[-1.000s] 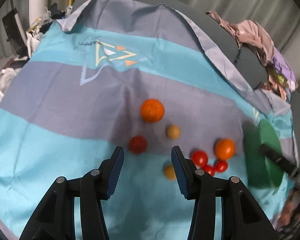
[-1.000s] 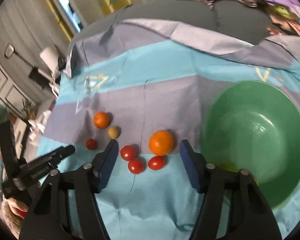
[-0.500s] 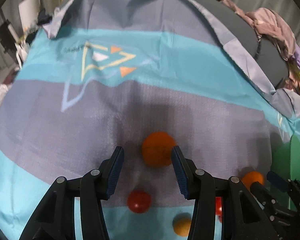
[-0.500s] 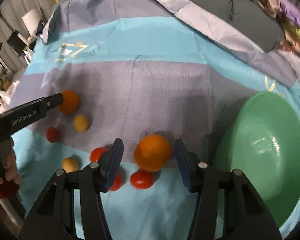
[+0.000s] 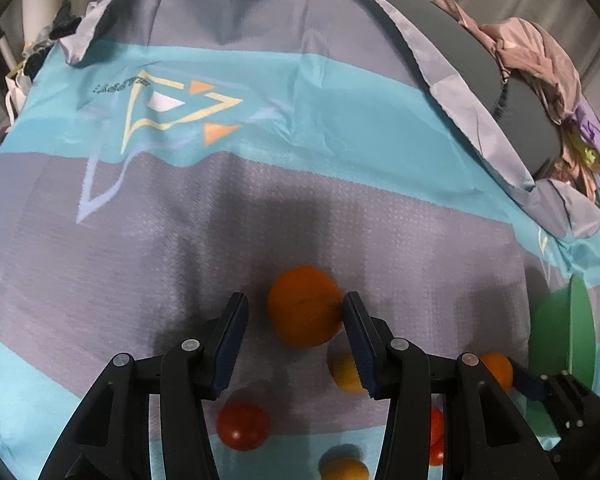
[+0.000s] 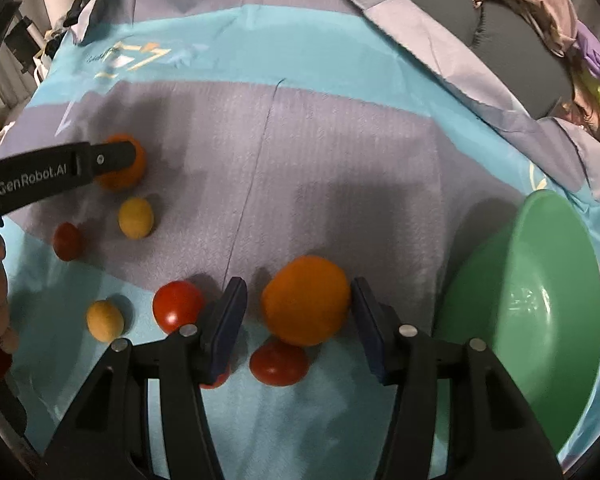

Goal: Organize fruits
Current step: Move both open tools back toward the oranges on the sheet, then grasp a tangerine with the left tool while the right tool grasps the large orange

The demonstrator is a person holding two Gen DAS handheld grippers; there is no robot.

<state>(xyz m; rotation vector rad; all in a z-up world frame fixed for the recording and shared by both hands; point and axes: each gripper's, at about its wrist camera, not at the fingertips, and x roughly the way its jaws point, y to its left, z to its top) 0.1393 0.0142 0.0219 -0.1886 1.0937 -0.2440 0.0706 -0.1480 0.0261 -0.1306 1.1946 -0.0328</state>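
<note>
Jaws of my left gripper [image 5: 294,322] stand apart around an orange [image 5: 303,306]: its right pad looks to touch the fruit, the left pad shows a gap. A yellow fruit [image 5: 345,373] and a red tomato [image 5: 242,426] lie nearer me on the striped cloth [image 5: 260,100].

My right gripper [image 6: 298,314] has just been closing its jaws, and they flank a second orange [image 6: 305,305] with slim gaps either side. A green bowl [image 6: 540,312] sits just right; a tomato [image 6: 278,362] lies below the orange.
</note>
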